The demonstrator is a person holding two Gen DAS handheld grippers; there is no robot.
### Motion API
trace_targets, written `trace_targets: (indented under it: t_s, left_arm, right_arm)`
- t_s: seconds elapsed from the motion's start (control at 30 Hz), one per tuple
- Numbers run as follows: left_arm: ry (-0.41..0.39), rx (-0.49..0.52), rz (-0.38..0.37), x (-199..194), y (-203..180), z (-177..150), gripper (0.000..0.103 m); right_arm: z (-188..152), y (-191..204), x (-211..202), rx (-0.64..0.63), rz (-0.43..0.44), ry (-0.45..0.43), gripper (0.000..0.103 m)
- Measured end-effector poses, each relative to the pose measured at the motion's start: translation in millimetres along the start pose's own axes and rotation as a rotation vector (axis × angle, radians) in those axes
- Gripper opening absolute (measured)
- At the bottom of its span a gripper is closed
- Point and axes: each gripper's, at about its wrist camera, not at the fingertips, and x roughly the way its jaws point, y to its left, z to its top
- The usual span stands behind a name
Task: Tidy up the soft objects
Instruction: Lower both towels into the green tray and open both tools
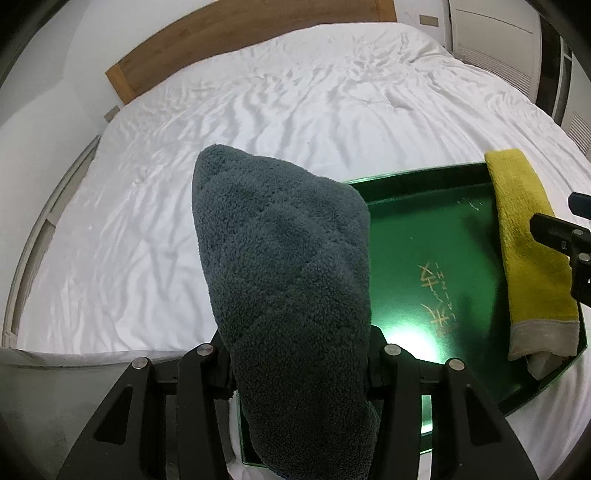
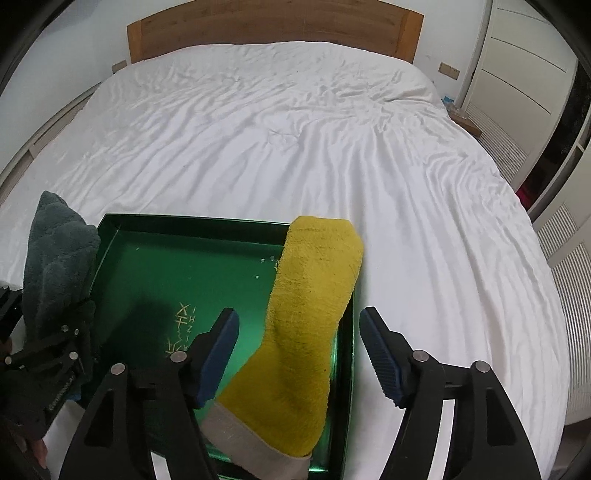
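Observation:
A green metal tray (image 2: 155, 266) with gold lettering lies on the bed. A folded yellow towel (image 2: 306, 314) with a grey hem lies along the tray's right side; it also shows in the left wrist view (image 1: 528, 243). My left gripper (image 1: 295, 354) is shut on a folded grey-blue towel (image 1: 280, 266) and holds it over the tray's (image 1: 436, 236) left edge; that towel also shows in the right wrist view (image 2: 59, 258). My right gripper (image 2: 299, 354) is open, its blue pads on either side of the yellow towel's near part, not touching it.
The bed (image 2: 295, 147) has a wrinkled white sheet and a wooden headboard (image 2: 273, 29). White cabinet doors (image 2: 524, 74) stand to the right of the bed. The right gripper's tip shows at the right edge of the left wrist view (image 1: 565, 236).

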Motion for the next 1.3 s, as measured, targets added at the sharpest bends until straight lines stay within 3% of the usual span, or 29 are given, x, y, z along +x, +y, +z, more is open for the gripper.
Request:
trace_targets:
  t_s: [0.4, 0.63, 0.8, 0.87, 1.3]
  left_arm:
    - [0.085, 0.011, 0.007, 26, -3, -3, 0.044]
    - [0.078, 0.018, 0.028, 24, -4, -2, 0.046]
    - [0.033, 0.009, 0.047, 13, -5, -2, 0.064]
    - [0.011, 0.014, 0.064, 10, -5, 0, 0.089]
    - [-0.045, 0.049, 0.098, -6, -10, -2, 0.091]
  right_arm:
    - [-3, 4, -2, 0.002, -0.018, 0.016, 0.068]
    - [1, 2, 3, 0.009, -0.012, 0.019, 0.068]
    - [0, 2, 3, 0.005, -0.012, 0.017, 0.068]
    - [-1, 2, 3, 0.007, -0.012, 0.020, 0.068]
    - [-5, 1, -10, 0.028, -0.031, -0.016, 0.069]
